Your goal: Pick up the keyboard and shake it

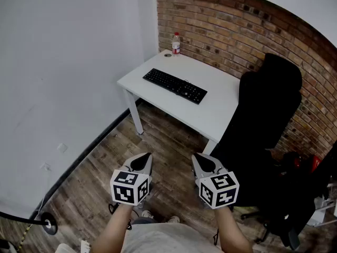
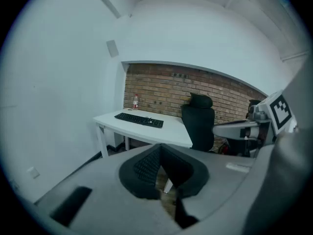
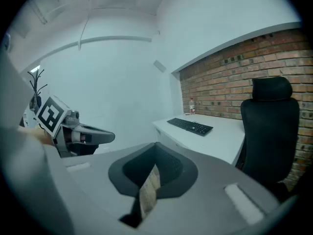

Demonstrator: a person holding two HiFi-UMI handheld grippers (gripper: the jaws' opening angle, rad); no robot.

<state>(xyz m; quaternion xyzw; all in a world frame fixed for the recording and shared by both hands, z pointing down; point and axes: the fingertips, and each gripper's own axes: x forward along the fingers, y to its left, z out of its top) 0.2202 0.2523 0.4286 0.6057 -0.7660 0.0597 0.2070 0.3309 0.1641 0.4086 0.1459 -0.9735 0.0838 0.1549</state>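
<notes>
Holding the left gripper (image 1: 141,163) and the right gripper (image 1: 206,165) side by side above the wooden floor, each with its jaws pressed together and nothing pinched between them. Facing the keyboard (image 1: 175,85), lying flat and angled across the white desk (image 1: 221,107), well apart from both grippers, with a small bottle (image 1: 176,43) standing further back by the brick wall and a black chair (image 1: 268,115) pulled up at the desk's right. Judging the keyboard as a long, thin, rigid plastic slab, probably light for its length, likely sagging or twisting if lifted by one end alone, its smooth edges probably slipping under a weak pinch. Not making out any cable from here. Favouring a two-sided hold: spreading both pairs of jaws first, then pinching one short end with each gripper, biting on the bare border rather than the keys, and squeezing firmly enough for shaking without dropping it.
</notes>
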